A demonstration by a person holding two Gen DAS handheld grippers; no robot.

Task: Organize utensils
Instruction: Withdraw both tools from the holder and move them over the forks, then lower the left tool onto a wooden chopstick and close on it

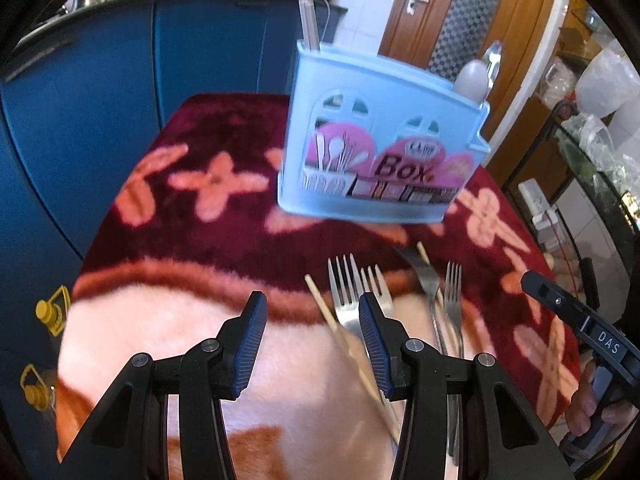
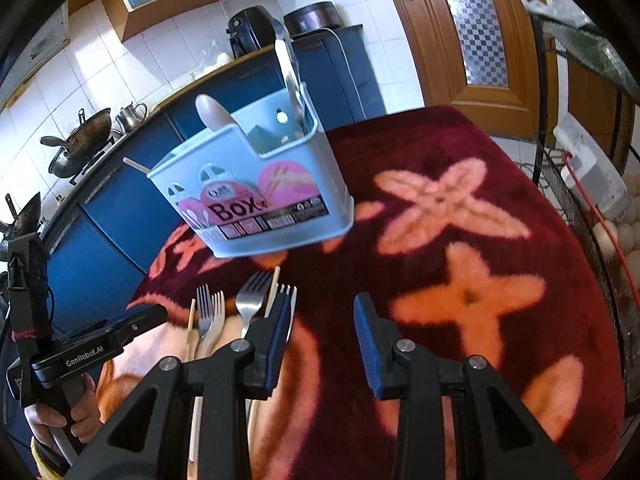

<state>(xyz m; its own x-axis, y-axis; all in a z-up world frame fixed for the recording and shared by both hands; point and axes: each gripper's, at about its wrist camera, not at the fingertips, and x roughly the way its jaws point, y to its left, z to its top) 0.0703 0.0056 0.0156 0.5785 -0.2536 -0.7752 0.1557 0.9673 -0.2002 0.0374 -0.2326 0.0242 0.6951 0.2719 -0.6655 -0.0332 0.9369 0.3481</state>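
A light blue utensil box (image 1: 380, 136) marked "Box" stands on the flowered red cloth (image 1: 192, 224), with spoons and chopsticks standing in it. Several metal forks (image 1: 346, 292) and wooden chopsticks (image 1: 326, 312) lie on the cloth in front of it. My left gripper (image 1: 312, 344) is open and empty, hovering just above the left forks. In the right wrist view the box (image 2: 256, 196) stands ahead on the left, with the forks (image 2: 248, 300) below it. My right gripper (image 2: 324, 340) is open and empty, above the cloth (image 2: 460, 240) to the right of the forks.
Blue kitchen cabinets (image 1: 100, 100) stand behind and left of the table. A wooden door (image 2: 472, 32) is at the back right. A wire rack (image 2: 580, 184) with a power strip and eggs is close to the table's right edge. Woks (image 2: 80, 144) sit on the counter.
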